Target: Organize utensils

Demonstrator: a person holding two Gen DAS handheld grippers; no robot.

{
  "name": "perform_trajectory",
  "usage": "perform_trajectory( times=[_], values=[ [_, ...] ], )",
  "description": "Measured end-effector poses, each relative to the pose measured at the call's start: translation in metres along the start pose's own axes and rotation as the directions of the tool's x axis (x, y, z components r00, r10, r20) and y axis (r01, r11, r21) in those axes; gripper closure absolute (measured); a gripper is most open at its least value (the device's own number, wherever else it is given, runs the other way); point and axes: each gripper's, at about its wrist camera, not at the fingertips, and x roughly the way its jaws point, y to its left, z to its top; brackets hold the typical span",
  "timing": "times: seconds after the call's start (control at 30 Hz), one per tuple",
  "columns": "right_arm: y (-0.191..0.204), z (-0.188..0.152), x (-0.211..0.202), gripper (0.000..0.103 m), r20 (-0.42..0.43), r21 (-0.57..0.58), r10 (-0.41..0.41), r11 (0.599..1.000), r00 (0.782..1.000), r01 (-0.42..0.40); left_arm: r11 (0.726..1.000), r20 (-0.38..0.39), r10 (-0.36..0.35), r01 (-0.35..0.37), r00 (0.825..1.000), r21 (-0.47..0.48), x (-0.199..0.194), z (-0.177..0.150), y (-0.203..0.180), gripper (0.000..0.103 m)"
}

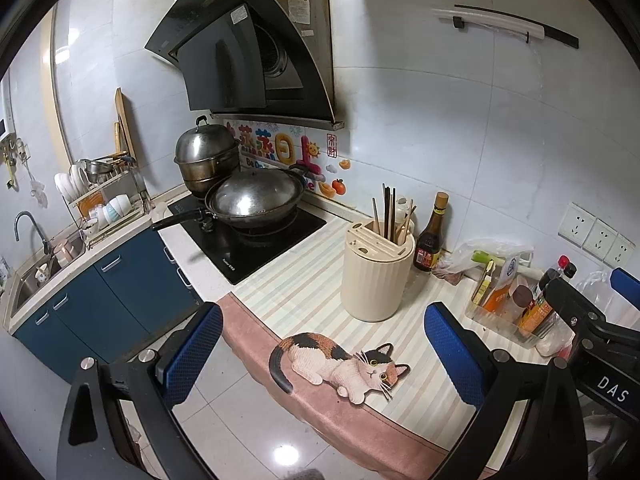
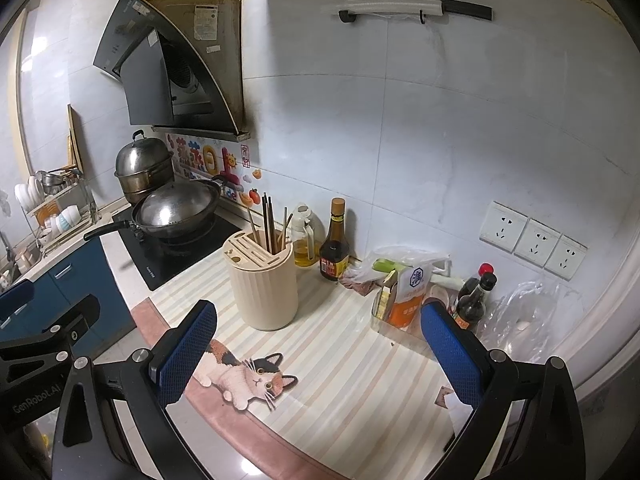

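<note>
A kitchen desk [image 1: 320,292] covered with a striped mat. Near its middle stands a cream ribbed utensil holder [image 1: 376,276], with several chopsticks [image 1: 388,212] upright in its rear compartment. A dark sauce bottle [image 1: 432,236] stands just beside it against the wall. A cat-shaped mat [image 1: 340,360] lies at the desk's front edge. The left tool [image 1: 324,354] and the right tool [image 2: 318,354] both hover above the front edge, fingers spread wide, grasping nothing. A lidded wok [image 1: 256,200] sits on the stove to the left.
</note>
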Motion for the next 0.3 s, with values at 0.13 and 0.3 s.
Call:
perform_trajectory(
  times=[0.13,0.3],
  values=[
    [-0.0032,0.0009,-0.0011,0.0,-0.001,0.002,-0.002,1.0,1.0,0.002,1.0,-0.002,0.0,0.0,1.0,0.0,0.0,-0.0002,-0.0002,0.0],
    [-0.0039,0.0008,-0.0008,0.0,-0.001,0.003,0.0,1.0,1.0,0.0,1.0,-0.001,-0.005,0.005,1.0,0.002,0.0,-0.0002,0.0003,0.0]
  ],
)
